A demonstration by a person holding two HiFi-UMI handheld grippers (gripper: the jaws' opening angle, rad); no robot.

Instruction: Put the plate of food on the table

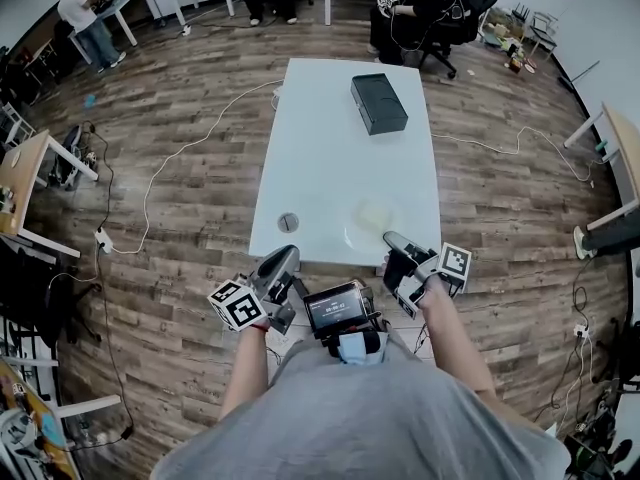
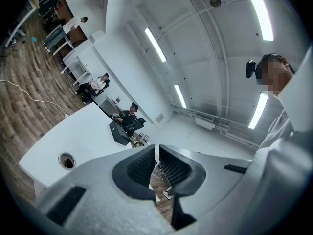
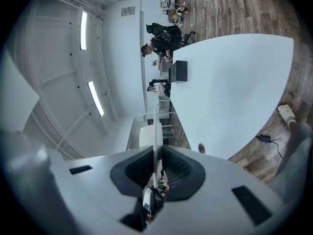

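A pale plate (image 1: 368,226) with light-coloured food lies over the near right part of the white table (image 1: 330,148); whether it rests on the top I cannot tell. My right gripper (image 1: 393,240) is at its near rim. In the right gripper view the plate (image 3: 155,126) shows edge-on as a thin white line, the right gripper (image 3: 158,153) shut on it, with bits of food showing low between the jaws. My left gripper (image 1: 284,258) hovers just off the table's near edge, left of the plate. The left gripper (image 2: 157,154) has its jaws together and holds nothing.
A black box (image 1: 379,103) lies at the table's far end. A round cable hole (image 1: 288,222) sits near the front left edge. People sit on chairs (image 1: 440,8) beyond the table. Cables (image 1: 190,143) run over the wooden floor, and desks (image 1: 25,183) line both sides.
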